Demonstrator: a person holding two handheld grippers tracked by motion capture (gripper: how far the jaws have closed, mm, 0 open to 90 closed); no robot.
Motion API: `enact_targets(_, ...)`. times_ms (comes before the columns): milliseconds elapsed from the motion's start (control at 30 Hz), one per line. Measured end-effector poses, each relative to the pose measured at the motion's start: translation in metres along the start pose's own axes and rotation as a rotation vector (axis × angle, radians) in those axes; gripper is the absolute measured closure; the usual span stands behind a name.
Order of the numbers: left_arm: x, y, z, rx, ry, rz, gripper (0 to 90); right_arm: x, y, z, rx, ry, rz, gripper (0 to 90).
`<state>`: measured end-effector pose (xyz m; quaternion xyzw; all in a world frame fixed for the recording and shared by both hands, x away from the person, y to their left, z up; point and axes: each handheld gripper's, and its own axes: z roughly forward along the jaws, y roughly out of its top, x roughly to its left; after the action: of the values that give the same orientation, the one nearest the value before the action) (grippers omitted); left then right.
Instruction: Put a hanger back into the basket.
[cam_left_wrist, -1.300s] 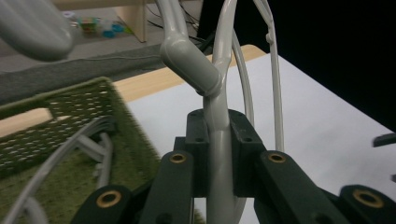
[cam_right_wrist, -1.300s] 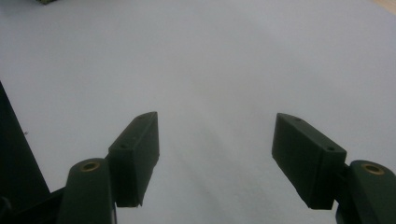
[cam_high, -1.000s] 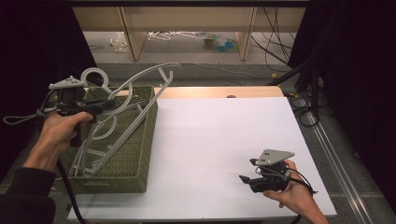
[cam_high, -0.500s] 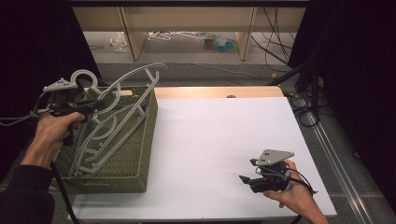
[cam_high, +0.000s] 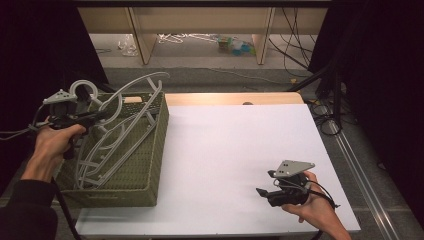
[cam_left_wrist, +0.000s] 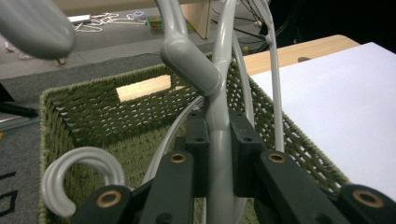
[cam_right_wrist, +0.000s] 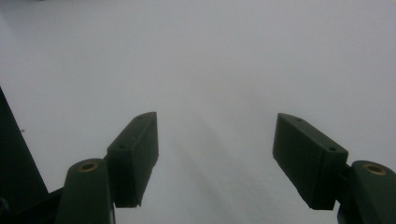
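From my remote station I count one green woven basket (cam_high: 127, 175) on the tabletop (cam_high: 235, 150), and in it grey plastic hangers (cam_high: 122, 127): at least two hooks (cam_high: 82, 90) show in the high view, but the frames overlap and I cannot fix the exact hanger number. I log two claws, the left claw (cam_high: 102, 116) and the right claw (cam_high: 261, 192), each carried by one hand, so two hands: left hand (cam_high: 52, 142), right hand (cam_high: 312, 207).

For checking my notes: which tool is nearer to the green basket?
Left. The left tool is above the green basket, shut on a grey hanger. The right tool rests open, far across the white table.
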<state>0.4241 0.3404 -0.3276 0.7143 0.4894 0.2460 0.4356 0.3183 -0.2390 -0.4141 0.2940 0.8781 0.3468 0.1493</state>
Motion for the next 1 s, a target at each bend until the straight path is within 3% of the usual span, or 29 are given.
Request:
enact_targets(167,0.006,-0.009,0.005,0.004,0.011,0.017,80.1,0.001,0.000,0.000,-0.001,-0.003,0.002,31.9)
enact_targets(667,0.020,-0.039,0.010,0.093,0.070,0.062,80.0,0.000,-0.001,0.000,0.006,0.000,0.007,31.9)
enact_targets(700,0.020,-0.040,0.011,0.105,0.070,0.066,80.0,0.000,-0.001,0.000,0.005,-0.001,0.005,31.9)
enact_targets(733,0.022,-0.041,0.011,0.140,0.071,0.098,80.0,0.000,0.000,0.000,0.002,-0.004,0.004,31.9)
enact_targets(767,0.019,-0.043,0.015,0.128,0.080,0.086,80.0,0.000,0.000,0.000,0.004,-0.003,0.006,31.9)
enact_targets(800,0.021,-0.043,0.014,0.173,0.082,0.130,80.0,0.000,0.000,0.000,0.003,-0.003,0.004,31.9)
enact_targets(833,0.019,-0.045,0.018,0.166,0.078,0.103,80.0,0.000,0.000,0.000,0.006,-0.001,0.004,31.9)
enact_targets(933,0.018,-0.047,0.024,0.218,0.088,0.123,80.0,0.000,0.000,0.000,0.005,0.001,0.005,31.9)
enact_targets(1000,0.018,-0.049,0.028,0.223,0.089,0.117,79.9,0.000,-0.001,0.000,0.004,0.001,0.005,31.9)
